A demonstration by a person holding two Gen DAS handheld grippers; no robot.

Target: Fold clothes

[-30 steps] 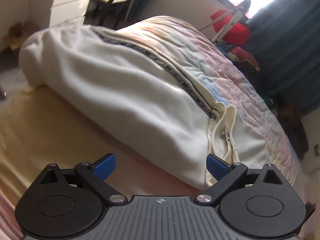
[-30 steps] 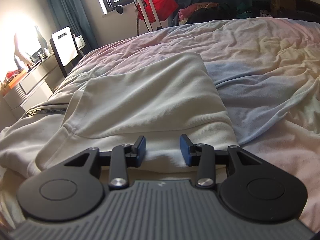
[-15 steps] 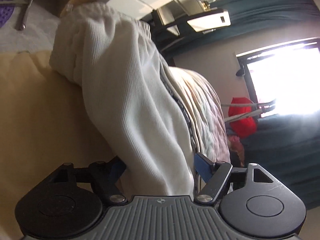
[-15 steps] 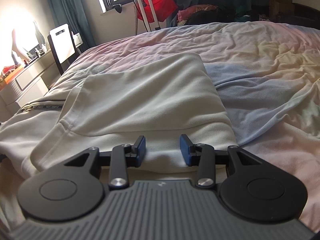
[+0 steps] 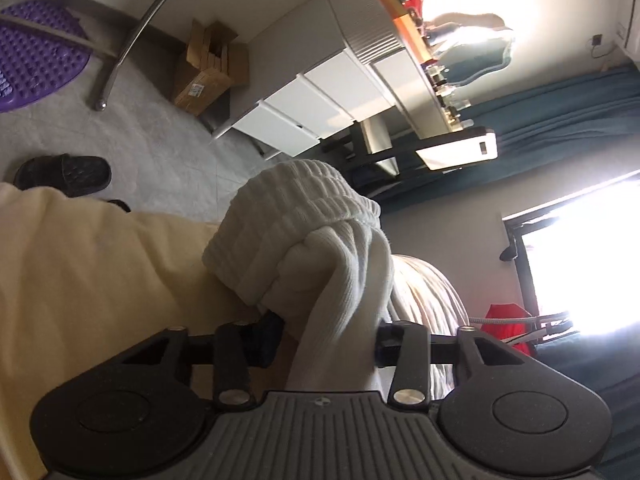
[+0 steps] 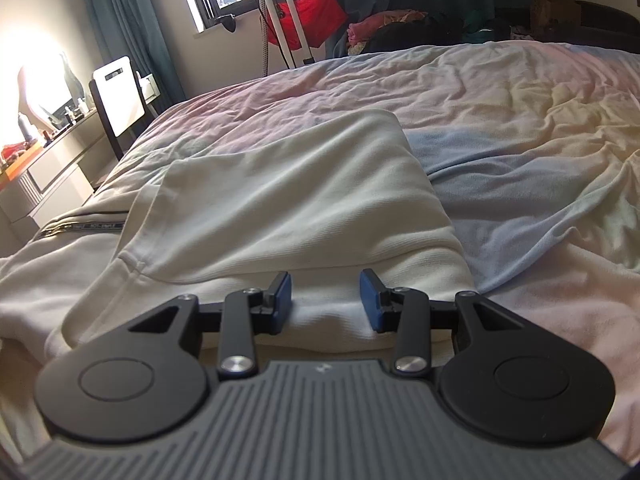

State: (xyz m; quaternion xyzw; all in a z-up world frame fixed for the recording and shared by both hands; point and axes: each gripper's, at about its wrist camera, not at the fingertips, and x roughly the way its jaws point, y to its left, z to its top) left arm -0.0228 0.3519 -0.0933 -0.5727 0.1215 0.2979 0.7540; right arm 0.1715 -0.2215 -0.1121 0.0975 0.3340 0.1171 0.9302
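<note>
A cream-white garment with a dark printed stripe [image 6: 80, 227] lies partly folded on the bed [image 6: 520, 128]; its folded body [image 6: 288, 200] fills the middle of the right wrist view. My right gripper [image 6: 325, 300] is open, its blue pads just over the garment's near edge. In the left wrist view the garment's ribbed cuff end [image 5: 296, 224] is bunched and lifted. My left gripper [image 5: 326, 340] has cloth between its fingers, which stand partly closed around it; whether they pinch it is unclear.
A white dresser [image 5: 320, 92], a cardboard box [image 5: 208, 68], a black sandal [image 5: 64, 174] and a purple mat [image 5: 32, 64] are beside the bed. A chair [image 6: 120, 96] and red bag [image 6: 312, 12] stand near the window. Clothes pile at the far side.
My left gripper has rolled and moved onto the garment's cuff end, its fingers closing in around the cloth, which is now bunched and lifted. The right gripper has stayed almost still.
</note>
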